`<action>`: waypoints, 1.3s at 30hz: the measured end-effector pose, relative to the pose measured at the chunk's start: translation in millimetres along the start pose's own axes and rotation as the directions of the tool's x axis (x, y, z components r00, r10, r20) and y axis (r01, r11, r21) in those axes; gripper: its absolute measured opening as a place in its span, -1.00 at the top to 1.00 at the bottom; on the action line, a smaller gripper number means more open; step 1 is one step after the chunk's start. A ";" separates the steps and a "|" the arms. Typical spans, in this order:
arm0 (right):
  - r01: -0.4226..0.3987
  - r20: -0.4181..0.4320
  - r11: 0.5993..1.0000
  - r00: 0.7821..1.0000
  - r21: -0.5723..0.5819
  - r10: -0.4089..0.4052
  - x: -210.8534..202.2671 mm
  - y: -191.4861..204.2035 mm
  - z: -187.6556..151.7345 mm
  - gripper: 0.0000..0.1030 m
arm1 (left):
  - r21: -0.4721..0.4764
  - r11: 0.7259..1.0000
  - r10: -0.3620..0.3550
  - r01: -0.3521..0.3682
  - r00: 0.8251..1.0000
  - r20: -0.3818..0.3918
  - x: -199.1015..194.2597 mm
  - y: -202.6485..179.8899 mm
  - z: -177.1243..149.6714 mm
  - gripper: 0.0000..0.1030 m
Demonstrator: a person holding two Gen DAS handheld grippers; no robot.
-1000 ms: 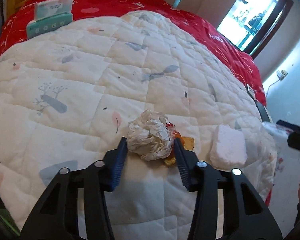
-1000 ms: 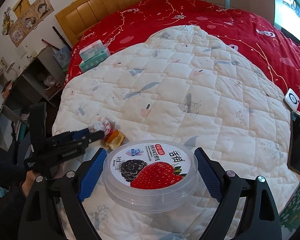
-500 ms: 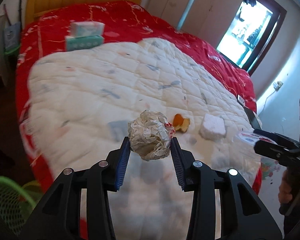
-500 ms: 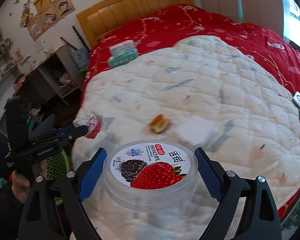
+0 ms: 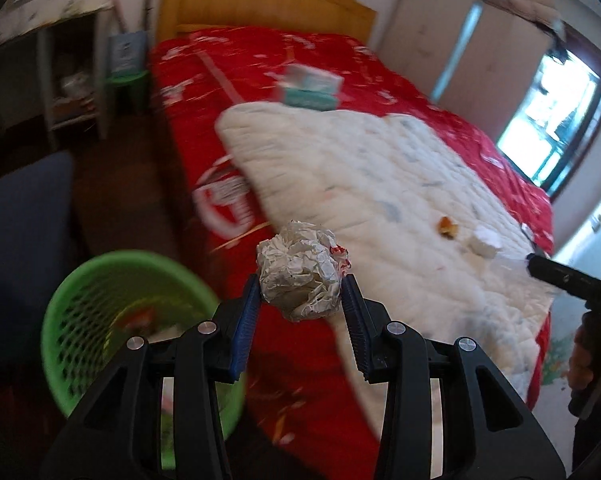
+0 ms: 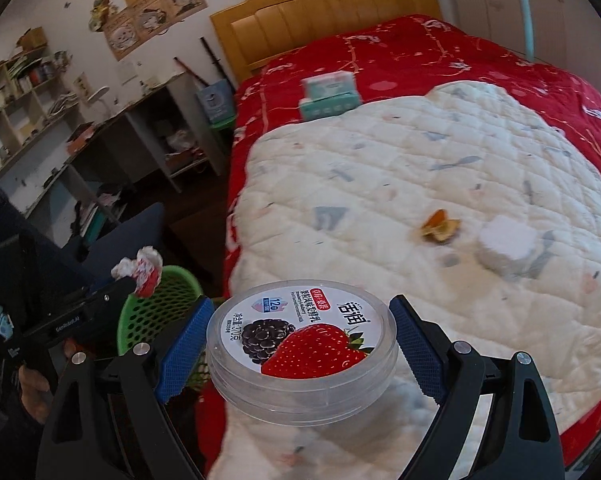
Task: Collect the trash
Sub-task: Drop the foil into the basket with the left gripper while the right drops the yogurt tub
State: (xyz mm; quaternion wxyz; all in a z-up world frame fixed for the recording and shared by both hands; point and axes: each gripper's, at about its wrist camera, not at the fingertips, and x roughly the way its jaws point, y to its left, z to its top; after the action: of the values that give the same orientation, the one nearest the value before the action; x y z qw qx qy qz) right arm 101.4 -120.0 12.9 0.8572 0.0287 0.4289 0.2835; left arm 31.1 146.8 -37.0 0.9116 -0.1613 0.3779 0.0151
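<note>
Plainly, the left tongs (image 5: 300, 300) pinch a crumpled paper ball (image 5: 300, 270) across its middle, held in the air beside the green mesh bin (image 5: 100, 312). It looks light and springy, so a firm squeeze suits it. The right tongs (image 6: 300, 344) clamp a stiff, smooth yogurt tub (image 6: 302, 348) at its rim, over the bed (image 6: 480, 168) edge. Open floor around the bin leaves room to swing.

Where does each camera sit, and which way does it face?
Left wrist: on the left tongs, facing bed and green basket; grips crumpled wrapper; right tongs show.
Right wrist: on the right tongs, facing the headboard; grips yogurt tub; left tongs show.
Shared: basket, orange peel, white block.
</note>
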 end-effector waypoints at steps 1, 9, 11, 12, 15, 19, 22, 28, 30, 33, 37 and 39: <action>-0.008 -0.004 1.000 1.000 -0.008 0.008 2.1 6.7 -2.2 -0.66 | -0.014 1.000 0.021 -0.021 1.000 -0.002 -4.6 10.9 -5.6 0.21; -0.068 -0.045 0.997 0.997 -0.033 0.067 22.1 48.4 -10.4 -0.66 | -0.138 0.978 0.149 -0.158 0.986 -0.071 -18.8 83.2 -39.9 0.21; -0.080 -0.056 0.996 0.995 -0.045 0.078 27.2 59.2 -11.8 -0.66 | -0.159 0.972 0.161 -0.174 0.983 -0.092 -19.0 96.9 -47.1 0.20; -0.087 -0.060 0.995 0.995 -0.049 0.084 29.2 63.4 -12.2 -0.66 | -0.170 0.968 0.171 -0.186 0.980 -0.098 -19.3 103.9 -50.1 0.20; -0.106 -0.077 0.992 0.992 -0.063 0.101 36.8 78.2 -13.7 -0.66 | -0.197 0.959 0.184 -0.203 0.977 -0.110 -19.2 114.3 -55.9 0.13; -0.120 -0.100 0.988 0.989 -0.093 0.111 44.1 93.3 -17.4 -0.66 | -0.255 0.940 0.199 -0.226 0.972 -0.125 -20.9 131.1 -63.7 -0.08; -0.131 -0.115 0.986 0.986 -0.104 0.118 49.6 101.1 -19.2 -0.66 | -0.288 0.930 0.199 -0.227 0.972 -0.125 -24.9 139.7 -68.1 -0.16; -0.156 -0.139 0.979 0.981 -0.128 0.138 59.6 119.2 -20.7 -0.66 | -0.303 0.922 0.216 -0.242 0.969 -0.117 -35.5 148.9 -73.8 -0.22; -0.166 -0.146 0.977 0.979 -0.136 0.145 62.7 125.4 -20.9 -0.66 | -0.306 0.919 0.226 -0.250 0.968 -0.110 -42.1 150.5 -75.8 -0.22; -0.183 -0.160 0.972 0.974 -0.150 0.159 69.8 138.2 -22.4 -0.66 | -0.316 0.915 0.231 -0.251 0.968 -0.100 -51.1 154.1 -78.0 -0.22; -0.209 -0.188 0.963 0.966 -0.170 0.177 82.8 157.5 -26.4 -0.66 | -0.329 0.909 0.240 -0.254 0.967 -0.085 -63.5 160.7 -80.8 -0.22; -0.222 -0.205 0.959 0.961 -0.178 0.184 90.9 166.9 -29.2 -0.66 | -0.337 0.905 0.248 -0.259 0.966 -0.077 -70.2 164.1 -82.2 -0.23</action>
State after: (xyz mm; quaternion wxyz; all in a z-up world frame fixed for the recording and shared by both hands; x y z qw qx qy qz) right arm 45.3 60.5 -22.1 0.7780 -0.0402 0.4715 0.4132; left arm -99.7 283.7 -89.1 0.8533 -0.2680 0.4016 0.1969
